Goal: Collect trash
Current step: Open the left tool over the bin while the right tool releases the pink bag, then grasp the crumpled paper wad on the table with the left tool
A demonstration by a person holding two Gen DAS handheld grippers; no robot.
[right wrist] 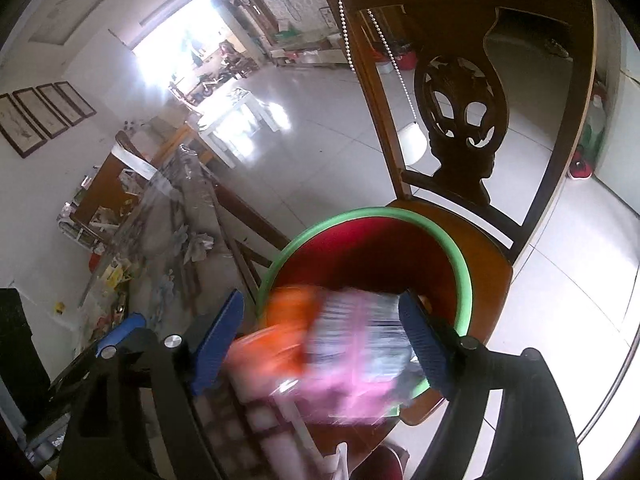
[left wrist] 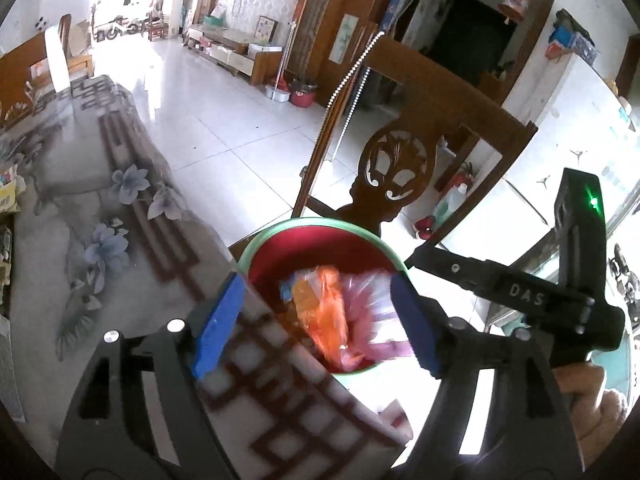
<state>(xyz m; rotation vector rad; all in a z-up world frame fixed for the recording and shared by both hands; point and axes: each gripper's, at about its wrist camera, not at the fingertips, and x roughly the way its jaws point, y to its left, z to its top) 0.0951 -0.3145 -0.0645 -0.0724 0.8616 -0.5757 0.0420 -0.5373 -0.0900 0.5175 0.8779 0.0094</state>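
A red bin with a green rim (left wrist: 320,222) (right wrist: 360,212) stands on a wooden chair seat. Both grippers hover over it. My left gripper (left wrist: 316,324) is open; a blurred orange wrapper (left wrist: 324,312) and a pink-and-white wrapper (left wrist: 372,312) show between its blue pads, down in the bin. My right gripper (right wrist: 320,344) is open too, with a blurred pink wrapper (right wrist: 352,352) and an orange one (right wrist: 288,320) between its pads, over the bin's near rim. One of the right gripper's fingers (left wrist: 448,268) reaches in from the right. A left fingertip (right wrist: 124,330) shows at lower left.
The carved chair back (left wrist: 400,168) (right wrist: 460,92) rises behind the bin, with a bead chain (left wrist: 352,68) hanging on it. A table with a floral cloth (left wrist: 100,220) (right wrist: 180,220) lies to the left, its corner under my left gripper. A person's hand (left wrist: 592,400) holds the right gripper.
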